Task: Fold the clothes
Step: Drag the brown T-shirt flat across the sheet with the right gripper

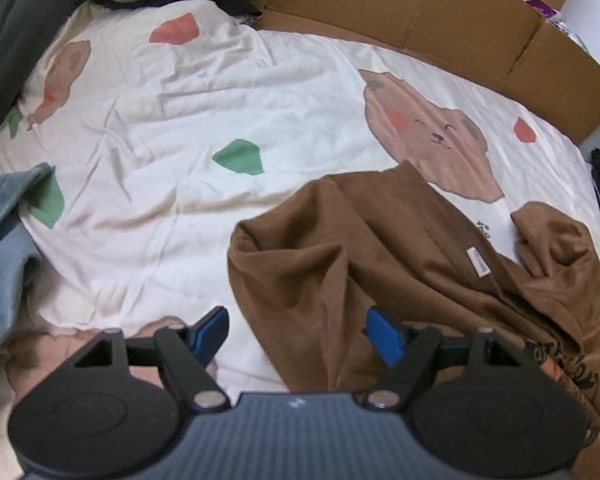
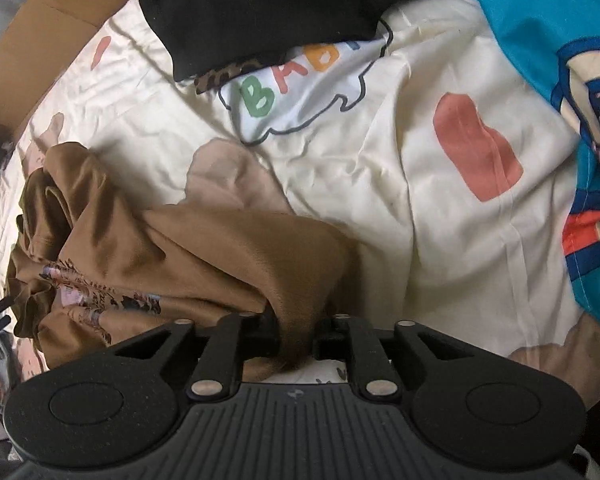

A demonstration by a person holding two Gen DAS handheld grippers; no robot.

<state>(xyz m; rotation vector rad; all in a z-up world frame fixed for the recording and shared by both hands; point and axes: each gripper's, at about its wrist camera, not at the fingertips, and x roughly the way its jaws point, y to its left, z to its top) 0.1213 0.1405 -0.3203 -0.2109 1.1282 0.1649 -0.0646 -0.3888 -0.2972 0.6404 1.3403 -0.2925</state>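
- Two tongs work over a bed covered by a cream sheet point(image 1: 204, 92) printed with bears and coloured patches.
- Task item: a brown garment point(image 1: 380, 256) lies crumpled on the sheet, near the front edge of the bed, with a white label point(image 1: 477, 263) showing and a dark print on its front.
- Left tongs point(image 1: 296, 334): blue pads stand wide apart above the garment's near edge, holding nothing. One pad is over bare sheet, the other over brown cloth.
- Right tongs point(image 2: 294, 334): nearly together, with a bunch of the brown garment point(image 2: 204, 256) between them. The pads are hidden by the cloth, so whether they press on it cannot be told for certain; the fabric looks gathered and pinched there.
- Other clothes nearby: a black garment point(image 2: 260, 4) at the far side, a blue one point(image 1: 0, 240) at the left edge, and a bright blue printed cloth point(image 2: 560, 32) to the right. A cardboard panel point(image 1: 440, 12) stands along the bed's far side.
- Step in hand, as judged: spread the garment flat before folding.
- Recommended procedure: lower the left tongs onto a single edge or corner, not a bunched layer; clamp firmly; then draw both tongs apart and away from each other until the cloth lies taut.
- Caution: keep the pads clear of the sheet beneath, or it will lift with the garment.
- Lay the garment on open sheet, well apart from the other clothes.
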